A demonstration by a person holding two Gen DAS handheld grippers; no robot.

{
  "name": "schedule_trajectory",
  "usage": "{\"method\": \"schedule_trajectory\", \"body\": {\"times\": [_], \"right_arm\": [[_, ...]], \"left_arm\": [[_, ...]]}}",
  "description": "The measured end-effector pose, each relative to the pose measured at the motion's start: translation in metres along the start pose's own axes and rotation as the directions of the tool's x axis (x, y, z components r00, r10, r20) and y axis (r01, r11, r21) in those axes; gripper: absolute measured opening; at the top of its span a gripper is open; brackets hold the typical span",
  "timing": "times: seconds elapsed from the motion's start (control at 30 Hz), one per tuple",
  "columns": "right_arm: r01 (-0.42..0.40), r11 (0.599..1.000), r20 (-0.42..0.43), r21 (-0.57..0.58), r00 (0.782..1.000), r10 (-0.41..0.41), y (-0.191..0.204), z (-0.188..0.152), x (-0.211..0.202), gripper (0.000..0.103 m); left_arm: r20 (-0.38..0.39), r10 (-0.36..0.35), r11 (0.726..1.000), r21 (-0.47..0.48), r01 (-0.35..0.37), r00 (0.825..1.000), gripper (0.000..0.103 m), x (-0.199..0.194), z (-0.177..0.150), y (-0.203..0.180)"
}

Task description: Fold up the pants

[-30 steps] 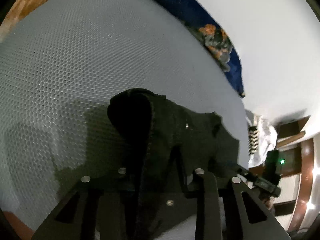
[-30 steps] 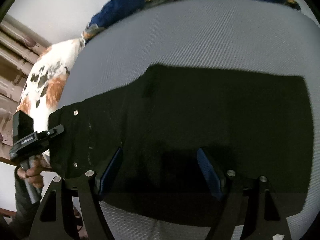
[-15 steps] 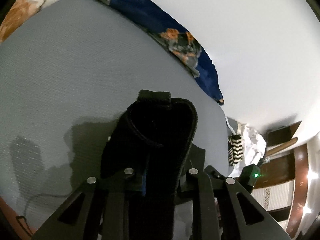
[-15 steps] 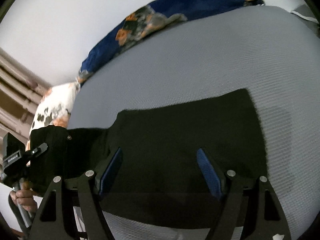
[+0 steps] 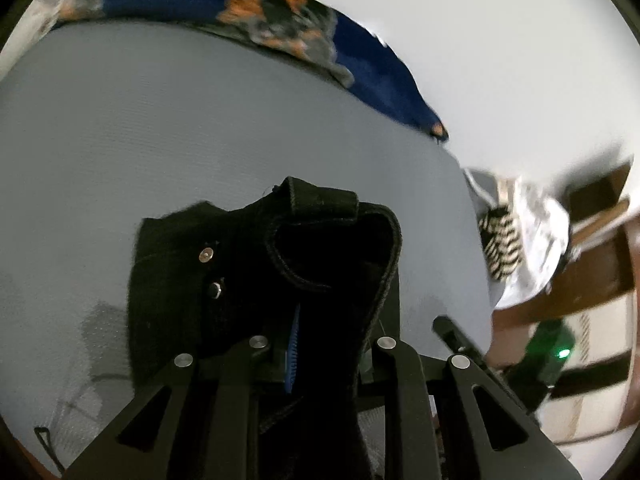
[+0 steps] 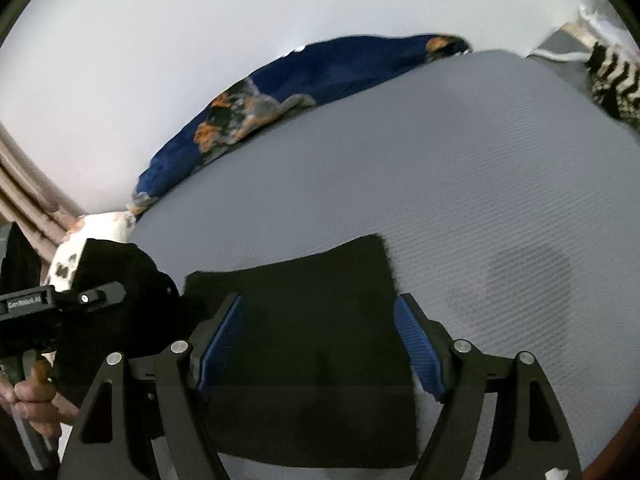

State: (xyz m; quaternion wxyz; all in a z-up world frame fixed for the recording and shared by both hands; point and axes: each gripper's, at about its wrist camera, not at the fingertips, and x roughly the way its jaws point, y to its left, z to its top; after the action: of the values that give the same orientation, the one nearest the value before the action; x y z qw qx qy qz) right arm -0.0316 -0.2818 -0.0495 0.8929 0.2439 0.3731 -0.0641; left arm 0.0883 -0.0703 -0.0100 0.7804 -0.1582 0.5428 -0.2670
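Pants (image 5: pixel 328 280), black denim with metal rivets, bunch up at their waistband between the fingers of your left gripper (image 5: pixel 328 354), which pinches the cloth above the grey textured mattress (image 5: pixel 160 140); its jaws have just been closing on the fabric. A blue floral blanket (image 5: pixel 360 68) lies along the far edge. From your right wrist, the rest of the pants (image 6: pixel 304 312) lies flat on the mattress (image 6: pixel 480 184) beneath your right gripper (image 6: pixel 320 344), whose blue pads (image 6: pixel 418 344) stand spread and hold nothing. Your left gripper (image 6: pixel 120 294) lifts the bunched end at the left.
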Motion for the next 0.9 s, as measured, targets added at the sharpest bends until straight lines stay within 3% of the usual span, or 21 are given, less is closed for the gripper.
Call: {"method": "schedule_trajectory", "body": {"times": [0.13, 0.43, 0.53, 0.7, 0.9], "right_arm": [[0.025, 0.999, -0.004, 0.044, 1.000, -0.024, -0.014, 0.001, 0.002, 0.075], [0.022, 0.999, -0.028, 0.045, 0.999, -0.020, -0.018, 0.004, 0.012, 0.075], [0.018, 0.999, -0.036, 0.051, 0.999, -0.016, -0.019, 0.005, 0.014, 0.075], [0.013, 0.999, -0.040, 0.039, 0.999, -0.012, -0.017, 0.004, 0.015, 0.075], [0.020, 0.999, -0.041, 0.046, 0.999, -0.019, -0.019, 0.003, 0.017, 0.075]], "left_arm": [[-0.009, 0.062, 0.996, 0.057, -0.062, 0.998, 0.020, 0.031, -0.011, -0.018], [-0.010, 0.119, 0.986, 0.116, -0.117, 0.993, 0.025, 0.071, -0.029, -0.025], [-0.015, 0.101, 0.989, 0.113, -0.099, 0.995, 0.030, 0.072, -0.031, -0.026], [-0.014, 0.054, 0.989, 0.136, -0.052, 0.998, 0.054, 0.066, -0.033, -0.030], [0.058, 0.043, 0.980, 0.190, -0.053, 0.997, 0.063, 0.042, -0.035, -0.038]]}}
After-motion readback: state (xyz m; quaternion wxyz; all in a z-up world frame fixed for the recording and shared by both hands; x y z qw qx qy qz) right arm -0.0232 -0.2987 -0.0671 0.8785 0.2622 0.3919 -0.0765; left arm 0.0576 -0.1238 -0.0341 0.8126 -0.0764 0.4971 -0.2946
